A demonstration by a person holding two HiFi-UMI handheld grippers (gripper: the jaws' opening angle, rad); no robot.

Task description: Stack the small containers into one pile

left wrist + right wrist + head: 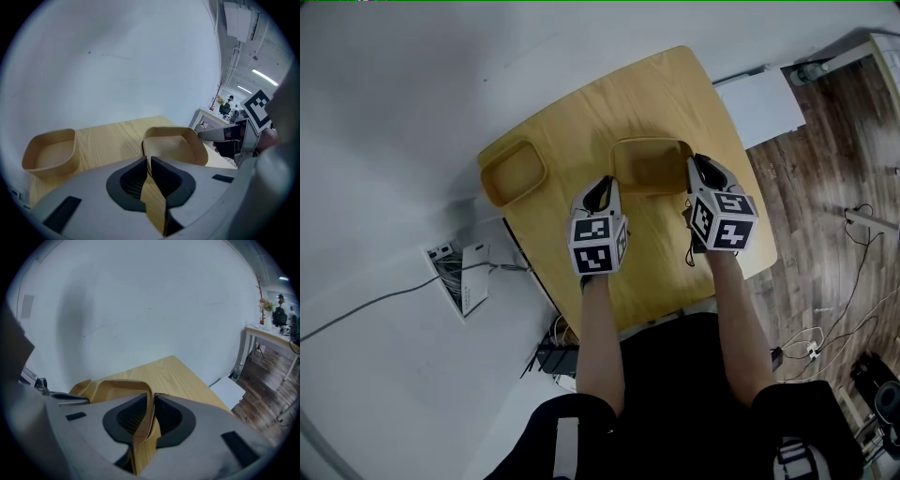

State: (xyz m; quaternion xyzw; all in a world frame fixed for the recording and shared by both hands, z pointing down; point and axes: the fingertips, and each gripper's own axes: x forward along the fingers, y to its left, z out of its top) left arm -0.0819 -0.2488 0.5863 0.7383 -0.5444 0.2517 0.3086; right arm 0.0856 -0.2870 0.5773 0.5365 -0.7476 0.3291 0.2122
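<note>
Container (649,167): middle of table (581,122)
Second container (513,172): near left corner
Left gripper (149,163): clamped on container's left wall
Right gripper (151,404): jaws slightly apart, right wall between them

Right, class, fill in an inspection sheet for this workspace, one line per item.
Surface: wooden table, light, rounded corners.
Job's things: left container stands alone; centre container sits between the grippers; not yet stacked.
Clutter: nothing seen on the table.
Grippers: left gripper is clamped on the centre container's side wall; right gripper has the opposite wall between its jaws, pads seemingly just off it.
Cables: power strip and loose cables on the floor.
Surroundings: white wall, wooden floor.
</note>
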